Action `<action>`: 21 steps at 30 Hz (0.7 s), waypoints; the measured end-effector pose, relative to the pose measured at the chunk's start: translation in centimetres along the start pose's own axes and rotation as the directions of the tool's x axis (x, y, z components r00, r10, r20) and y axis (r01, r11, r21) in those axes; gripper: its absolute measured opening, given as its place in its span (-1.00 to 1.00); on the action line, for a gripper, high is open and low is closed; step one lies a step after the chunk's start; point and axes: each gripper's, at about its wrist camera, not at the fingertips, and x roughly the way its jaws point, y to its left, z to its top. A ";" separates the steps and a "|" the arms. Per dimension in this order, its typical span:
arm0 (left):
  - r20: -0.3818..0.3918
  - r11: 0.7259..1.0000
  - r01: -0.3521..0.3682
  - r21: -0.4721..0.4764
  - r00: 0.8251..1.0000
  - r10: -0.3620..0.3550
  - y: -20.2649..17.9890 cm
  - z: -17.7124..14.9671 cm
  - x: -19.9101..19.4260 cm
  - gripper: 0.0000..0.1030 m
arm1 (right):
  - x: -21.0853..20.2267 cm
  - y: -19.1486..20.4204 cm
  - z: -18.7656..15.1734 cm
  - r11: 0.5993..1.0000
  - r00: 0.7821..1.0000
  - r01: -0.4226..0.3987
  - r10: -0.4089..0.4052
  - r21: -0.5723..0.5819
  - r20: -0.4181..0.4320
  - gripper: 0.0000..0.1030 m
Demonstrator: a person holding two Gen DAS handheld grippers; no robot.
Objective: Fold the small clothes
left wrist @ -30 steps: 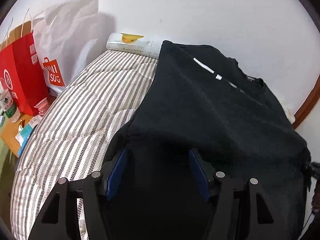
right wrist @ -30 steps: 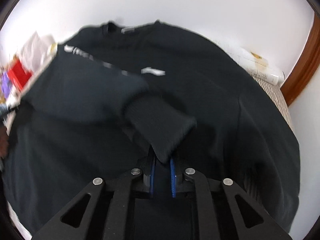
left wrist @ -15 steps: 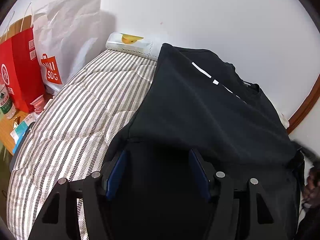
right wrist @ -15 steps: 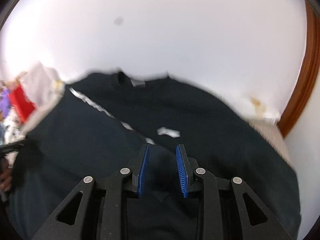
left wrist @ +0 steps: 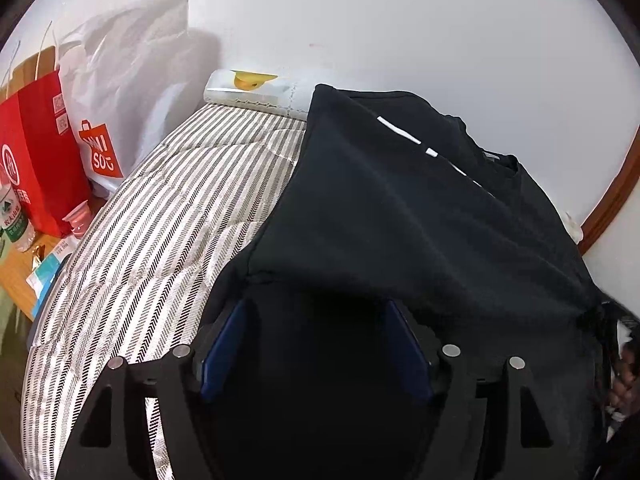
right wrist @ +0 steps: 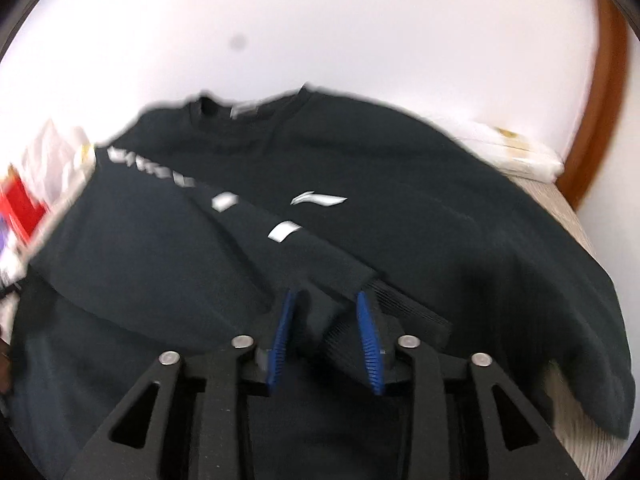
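Both sets of jaws are opening. The right gripper [right wrist: 326, 320] straddles the ribbed cuff [right wrist: 404, 316] without pinching, apparently letting the sleeve lie folded across the black cotton sweatshirt [right wrist: 420, 220]. The left gripper [left wrist: 316, 340] stands wide over its hem, nearest the camera. The sweatshirt lies on the striped quilted mattress [left wrist: 160, 240].

black sweatshirt [left wrist: 420, 216]: 1 | striped bed [left wrist: 160, 240]: 1 | red paper bag [left wrist: 36, 152]: 1 | white shopping bag [left wrist: 120, 92]: 1 | water bottle [left wrist: 12, 216]: 1 | white box with yellow mark [left wrist: 248, 88]: 1 | small pink cup [left wrist: 78, 216]: 1
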 end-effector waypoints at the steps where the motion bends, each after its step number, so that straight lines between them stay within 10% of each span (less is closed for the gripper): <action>1: 0.002 1.000 0.000 0.003 1.000 0.000 0.0 0.0 -0.1 0.42 | -1.5 -0.7 0.0 1.000 1.000 -0.003 0.002 0.016 0.026 -0.12; 5: 0.010 1.000 -0.002 0.010 1.000 0.002 -0.2 -0.1 -0.4 0.45 | -8.4 -5.6 -1.9 0.981 0.972 0.186 -0.191 0.046 0.139 0.41; 10: 0.024 1.000 -0.022 0.019 0.999 0.022 -0.4 -0.3 -0.7 0.45 | -11.6 -13.7 -7.4 0.897 0.896 0.434 -0.439 0.085 0.058 0.47; 21: 0.048 0.998 -0.057 0.005 0.997 0.057 -0.2 -0.6 -1.5 0.45 | -8.5 -23.2 -12.4 0.878 0.900 0.436 -0.419 0.196 -0.124 0.47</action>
